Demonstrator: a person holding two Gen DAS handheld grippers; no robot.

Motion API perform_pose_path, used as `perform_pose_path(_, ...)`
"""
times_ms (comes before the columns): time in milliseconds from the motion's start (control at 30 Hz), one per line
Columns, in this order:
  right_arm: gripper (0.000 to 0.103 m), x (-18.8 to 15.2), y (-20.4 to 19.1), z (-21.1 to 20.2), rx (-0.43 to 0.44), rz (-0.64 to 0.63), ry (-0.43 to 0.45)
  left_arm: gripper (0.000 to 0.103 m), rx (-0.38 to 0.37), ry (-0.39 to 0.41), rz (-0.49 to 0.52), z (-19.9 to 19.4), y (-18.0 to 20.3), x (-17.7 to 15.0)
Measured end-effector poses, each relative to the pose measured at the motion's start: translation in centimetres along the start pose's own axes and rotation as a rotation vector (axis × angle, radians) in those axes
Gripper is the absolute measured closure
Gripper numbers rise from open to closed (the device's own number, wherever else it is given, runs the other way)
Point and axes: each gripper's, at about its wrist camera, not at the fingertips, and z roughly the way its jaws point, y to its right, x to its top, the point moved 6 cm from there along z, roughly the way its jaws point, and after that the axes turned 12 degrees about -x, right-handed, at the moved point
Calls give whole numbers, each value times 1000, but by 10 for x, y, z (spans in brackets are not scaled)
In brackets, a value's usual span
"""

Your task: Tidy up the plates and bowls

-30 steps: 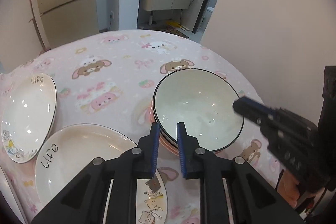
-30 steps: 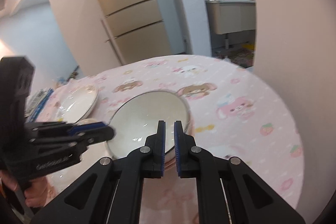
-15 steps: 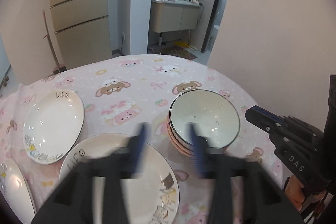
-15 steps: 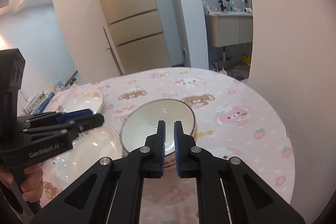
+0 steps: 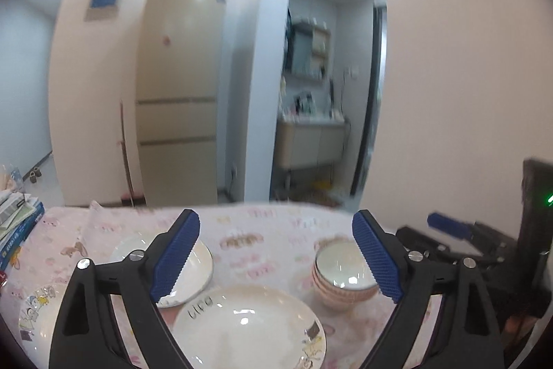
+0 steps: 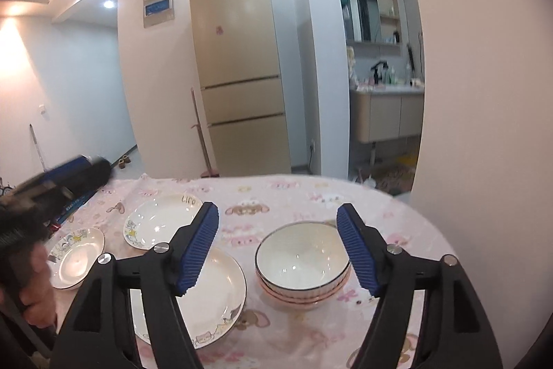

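Observation:
A stack of pink-sided bowls (image 6: 302, 267) with white insides stands on the pink cartoon tablecloth (image 6: 276, 192); it also shows in the left wrist view (image 5: 344, 279). Three white plates lie left of it: a large near one (image 6: 214, 296), one marked "Life" (image 6: 162, 220), and a small one (image 6: 77, 256). My right gripper (image 6: 278, 248) is open and empty, raised above the table in front of the bowls. My left gripper (image 5: 276, 260) is open and empty, raised over the large plate (image 5: 249, 327).
A stack of books (image 5: 15, 223) sits at the table's left edge. A wall (image 6: 484, 92) runs close along the right side. A fridge (image 6: 238, 75) and a bathroom vanity (image 6: 387, 113) stand beyond the table.
Both grippers have opened from shut and pulled back and up from the bowl stack. The views now tilt upward and show more of the room.

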Motion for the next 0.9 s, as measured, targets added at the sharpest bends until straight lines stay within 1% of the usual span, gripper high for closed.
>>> perform_pose_path(33, 30, 1, -2, -3, -3, -1, 12, 3, 1, 18, 9, -7, -2, 3)
perform_pose_path(67, 24, 3, -4, -5, -3, 1, 23, 0, 9, 33, 19, -14, -4, 5)
perform_pose_path(100, 20, 4, -5, -7, 0, 7, 38, 0, 24, 48, 27, -20, -6, 6)
perform_pose_path(133, 18, 5, -6, -11, 3, 13, 53, 0, 41, 64, 39, -26, -8, 8)
perform_pose_path(200, 8, 7, -9, -16, 5, 21, 81, 0, 70, 83, 62, -35, -12, 8)
perform_pose_path(267, 1, 9, -13, -21, 9, 17, 108, 0, 96, 97, 83, -42, -15, 7)
perform_pose_path(333, 1, 10, -17, -24, 3, 7, 131, 0, 98, 94, 93, -49, -19, 3)
perform_pose_path(400, 1, 10, -22, -25, -3, -5, 144, 0, 70, 63, 84, -50, -22, -2)
perform_pose_path(433, 1, 9, -26, -25, 0, -11, 144, 0, 68, 56, 79, -52, -26, -5)
perform_pose_path(600, 1, 5, -36, -22, 28, -8, 110, 0, 124, 61, 97, -61, -35, -19)
perform_pose_path(667, 1, -1, -35, -21, 34, 13, 86, 0, 137, 74, 89, -70, -39, -26)
perform_pose_path(767, 1, -10, -31, -17, 29, 31, 66, 0, 147, 74, 62, -78, -52, -46)
perform_pose_path(833, 1, -16, -31, -14, 21, 37, 62, 0, 162, 65, 23, -82, -63, -60)
perform_pose_path(900, 3, -22, -31, -11, 27, 30, 45, 0, 174, 20, 1, -79, -74, -74)
